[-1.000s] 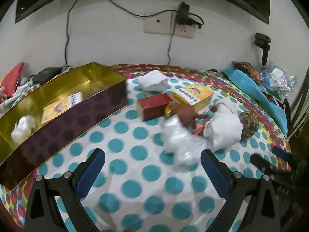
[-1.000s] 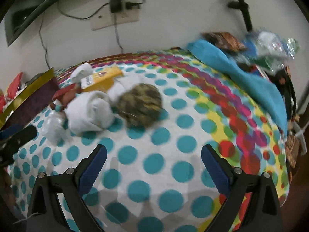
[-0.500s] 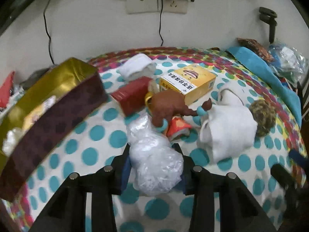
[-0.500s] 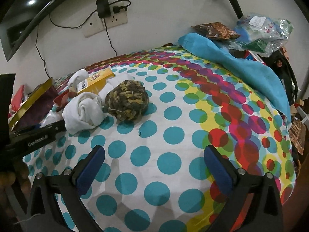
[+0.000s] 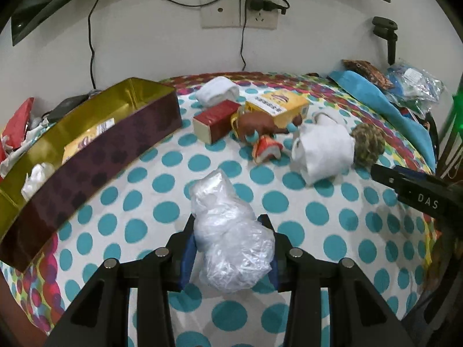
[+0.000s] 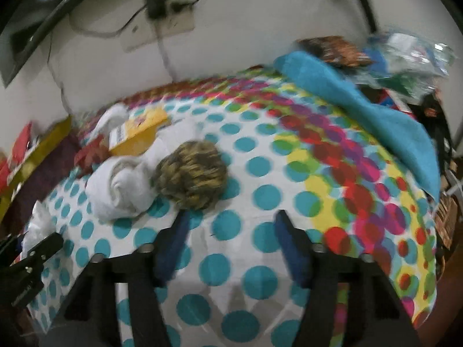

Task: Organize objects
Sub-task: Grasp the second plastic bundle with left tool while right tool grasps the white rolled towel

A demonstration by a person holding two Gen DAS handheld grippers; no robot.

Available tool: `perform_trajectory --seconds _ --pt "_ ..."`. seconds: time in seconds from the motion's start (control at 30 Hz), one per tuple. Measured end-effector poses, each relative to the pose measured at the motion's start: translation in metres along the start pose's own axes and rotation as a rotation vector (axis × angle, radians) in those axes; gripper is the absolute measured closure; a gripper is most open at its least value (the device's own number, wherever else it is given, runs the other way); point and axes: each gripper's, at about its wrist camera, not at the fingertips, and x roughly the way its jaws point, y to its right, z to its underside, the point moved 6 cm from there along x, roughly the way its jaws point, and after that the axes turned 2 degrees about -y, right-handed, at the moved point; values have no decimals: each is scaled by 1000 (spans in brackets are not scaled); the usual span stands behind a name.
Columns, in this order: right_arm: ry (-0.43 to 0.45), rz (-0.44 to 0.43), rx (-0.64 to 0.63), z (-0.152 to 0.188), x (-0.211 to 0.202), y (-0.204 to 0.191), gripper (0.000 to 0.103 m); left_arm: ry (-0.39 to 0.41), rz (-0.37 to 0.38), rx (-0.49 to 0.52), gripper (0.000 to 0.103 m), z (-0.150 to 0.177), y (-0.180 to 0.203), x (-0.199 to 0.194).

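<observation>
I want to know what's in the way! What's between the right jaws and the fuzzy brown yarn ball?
Nothing: in the right wrist view only bare polka-dot cloth lies between the open right gripper and the yarn ball.

Left gripper: black plastic frame, angular struts fanning out from the base. Blue pads on the inner faces of both fingers. Four round silver fasteners sit on the upper links, two per side.

Right gripper: same build, black frame, dark blue pads on its fingers, small silver fasteners on the links; view blurred. Seen from the left wrist camera, its black side carries white letters "DAS". No skin, sleeve or cable visible on either tool.
</observation>
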Motion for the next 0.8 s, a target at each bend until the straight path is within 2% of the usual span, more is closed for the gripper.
perform_trajectory --seconds 0.07,0.13,0.17,0.27,0.37,0.43,0.47,0.5,0.53,0.6,0.67,0.8 --pt "5 -29 -46 1 -4 -15 47 4 15 -16 62 3 -2 -2" --pt "48 -89 -98 1 -14 -38 30 9 18 -25 62 3 -5 -3" --pt "59 -106 -119 2 -17 -49 15 13 14 -29 62 3 -6 -5" --pt "83 -98 -166 0 -19 -76 14 27 11 -34 62 2 -13 -10" --pt "76 -49 -140 -10 -6 -84 11 36 4 -41 62 4 -19 -15" --pt "16 -69 -102 -17 12 -87 16 41 4 -50 62 5 -24 -17" --pt "6 -75 -86 -19 17 -87 31 41 2 -54 62 6 -25 -18" --pt "-8 -64 -81 -21 23 -87 60 41 4 -62 62 8 -28 -19" --pt "-44 -35 -99 -20 33 -88 59 41 4 -66 62 9 -30 -19" --pt "-30 -25 -123 -20 33 -91 67 45 2 -76 62 10 -35 -20" --pt "-8 -31 -131 -17 29 -91 70 50 -7 -83 62 10 -39 -20" --pt "13 -39 -127 -12 20 -92 71 58 -9 -93 62 7 -42 -21"
